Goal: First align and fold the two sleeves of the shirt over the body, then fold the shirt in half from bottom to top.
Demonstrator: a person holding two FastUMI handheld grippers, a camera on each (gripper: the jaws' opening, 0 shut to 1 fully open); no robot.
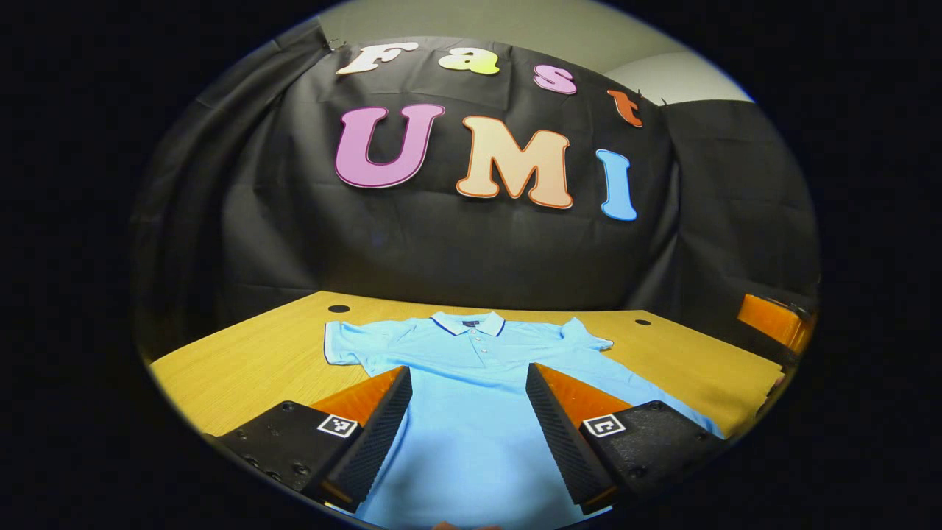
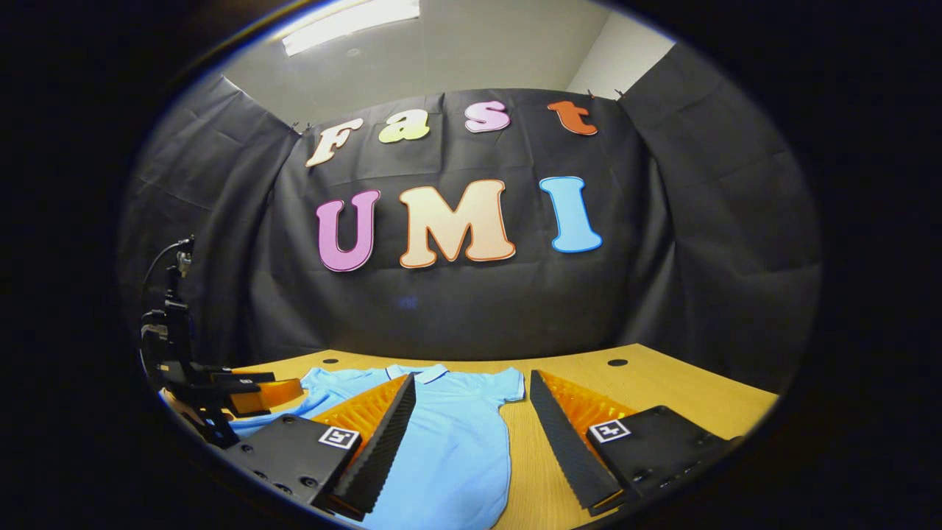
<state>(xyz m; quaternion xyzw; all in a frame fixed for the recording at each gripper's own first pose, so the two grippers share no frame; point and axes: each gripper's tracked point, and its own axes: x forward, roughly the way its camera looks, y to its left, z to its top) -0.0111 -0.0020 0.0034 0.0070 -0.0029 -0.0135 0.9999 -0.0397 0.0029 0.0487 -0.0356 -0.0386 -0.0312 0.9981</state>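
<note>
While the shirt lies flat, collar far, sleeves unfolded:
Left gripper view: left claw released, over the shirt's middle, left sleeve nearer.
Right gripper view: right claw released, over the bench edge of shirt; right sleeve just ahead.

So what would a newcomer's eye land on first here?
The light blue polo shirt, spread flat with its collar toward the wall, on the wooden table. Next, the left gripper hovering over its body, jaws open, and the right gripper open over its sleeve-side edge.
</note>
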